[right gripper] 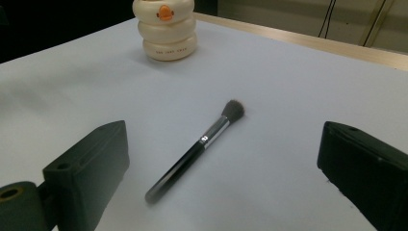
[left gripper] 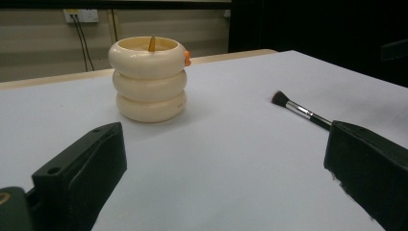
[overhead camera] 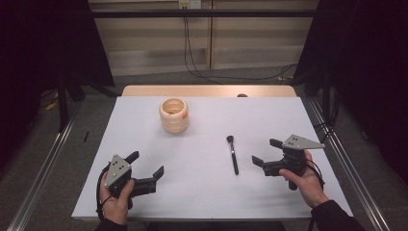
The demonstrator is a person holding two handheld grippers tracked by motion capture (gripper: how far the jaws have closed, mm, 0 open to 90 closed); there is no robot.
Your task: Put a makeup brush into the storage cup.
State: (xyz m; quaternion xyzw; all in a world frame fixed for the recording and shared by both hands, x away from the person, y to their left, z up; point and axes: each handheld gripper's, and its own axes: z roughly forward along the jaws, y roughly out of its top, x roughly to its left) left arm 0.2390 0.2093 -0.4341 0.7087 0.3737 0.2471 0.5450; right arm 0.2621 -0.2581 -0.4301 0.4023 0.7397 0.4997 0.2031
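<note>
Item one: a slim makeup brush [overhead camera: 233, 154] with a black handle, silver ferrule and dark bristle head, lying flat on the white tabletop [overhead camera: 202, 192], bristles pointing toward the far edge, handle toward the person. It sits right of centre, between the two grippers and nearer the right one, touching neither. Item two: a cream-coloured holder [overhead camera: 173, 115] shaped as three stacked rings, open at the top, with a small orange duck-bill mark on its upper ring; it stands upright toward the far side of the tabletop, well apart from the brush. Item three: the left gripper [overhead camera: 146, 164], black, held in the person's left hand [overhead camera: 115, 202] near the front left corner, jaws spread wide with nothing between them. Item four: the right gripper [overhead camera: 265, 151], black with a grey three-cornered plate on top, held in the right hand [overhead camera: 308, 183] just right of the brush, jaws likewise spread wide and empty, facing the brush handle.
</note>
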